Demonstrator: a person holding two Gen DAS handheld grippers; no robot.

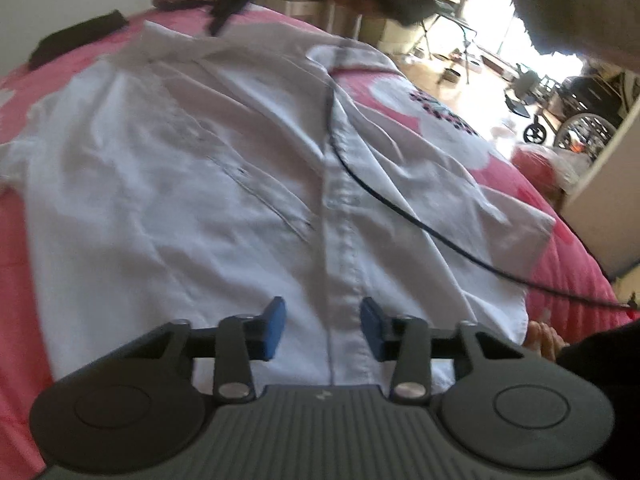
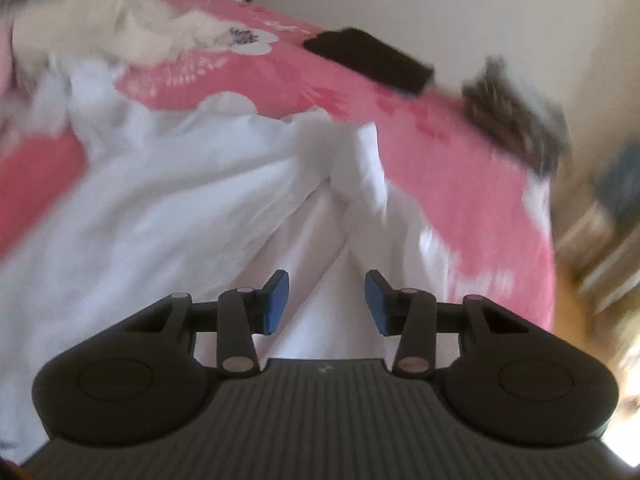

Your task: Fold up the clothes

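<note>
Both tongs, left tongs and right tongs, gape empty over the white shirt, right view blurred.

Pink bedspread — black cable, wheelchair

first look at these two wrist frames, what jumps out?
The white shirt, spread button-side up across the pink bedspread, fills most of the left wrist view, with a thin black cable trailing over its right half. The left gripper hangs with jaws apart over the button strip near the hem, gripping nothing. In the blurred right wrist view the right gripper, also apart, hangs over a bunched fold of the shirt, with a flat black item beyond on the bed.
</note>
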